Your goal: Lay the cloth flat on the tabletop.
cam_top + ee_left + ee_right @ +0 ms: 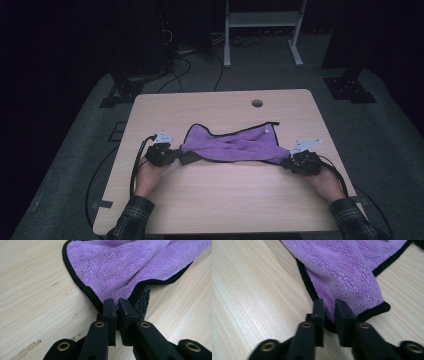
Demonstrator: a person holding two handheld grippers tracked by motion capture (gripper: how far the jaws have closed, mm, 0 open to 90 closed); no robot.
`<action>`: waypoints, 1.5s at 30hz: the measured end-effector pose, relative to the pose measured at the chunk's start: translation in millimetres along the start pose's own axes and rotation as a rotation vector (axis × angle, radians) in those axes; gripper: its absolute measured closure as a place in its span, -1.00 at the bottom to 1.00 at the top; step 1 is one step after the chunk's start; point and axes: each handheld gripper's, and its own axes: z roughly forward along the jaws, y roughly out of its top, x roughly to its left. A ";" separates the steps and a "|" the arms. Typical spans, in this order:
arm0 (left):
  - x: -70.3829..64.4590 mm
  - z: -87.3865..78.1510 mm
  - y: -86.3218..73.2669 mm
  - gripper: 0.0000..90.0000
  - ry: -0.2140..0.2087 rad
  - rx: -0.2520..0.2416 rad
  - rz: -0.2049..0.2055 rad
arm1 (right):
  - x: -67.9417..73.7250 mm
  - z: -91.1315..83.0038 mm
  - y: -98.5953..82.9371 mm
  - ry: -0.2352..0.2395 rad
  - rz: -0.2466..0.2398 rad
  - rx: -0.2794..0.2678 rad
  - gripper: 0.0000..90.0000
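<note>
A purple fleece cloth with black edging lies spread across the middle of the wooden table. My left gripper is shut on the cloth's near left corner; in the left gripper view that gripper pinches the purple cloth between its jaws, a dark grey underside showing beside them. My right gripper is shut on the near right corner; in the right gripper view this gripper clamps the cloth at its black hem. The near edge is stretched between both grippers.
A round cable hole sits in the table near its far edge. Cables trail off the table's left and right sides. A white frame stands on the floor beyond the table. Bare wood lies in front of the cloth.
</note>
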 end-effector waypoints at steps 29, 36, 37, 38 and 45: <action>5.3 -51.0 66.4 0.89 0.009 -0.253 0.021 | -40.5 -87.7 72.9 -0.090 0.091 -0.363 1.00; 1.9 -51.5 77.9 0.89 0.008 -0.269 0.034 | -47.5 -97.0 83.1 -0.084 0.090 -0.383 0.99; 1.5 -50.0 77.7 0.89 0.008 -0.265 0.036 | -46.0 -92.6 80.8 -0.088 0.082 -0.376 0.99; 1.3 -48.7 77.3 0.90 0.008 -0.265 0.035 | -45.0 -87.3 78.2 -0.082 0.079 -0.364 0.99; 2.2 -47.8 77.2 0.90 0.007 -0.263 0.033 | -54.5 -41.8 55.8 -0.028 0.137 -0.256 0.23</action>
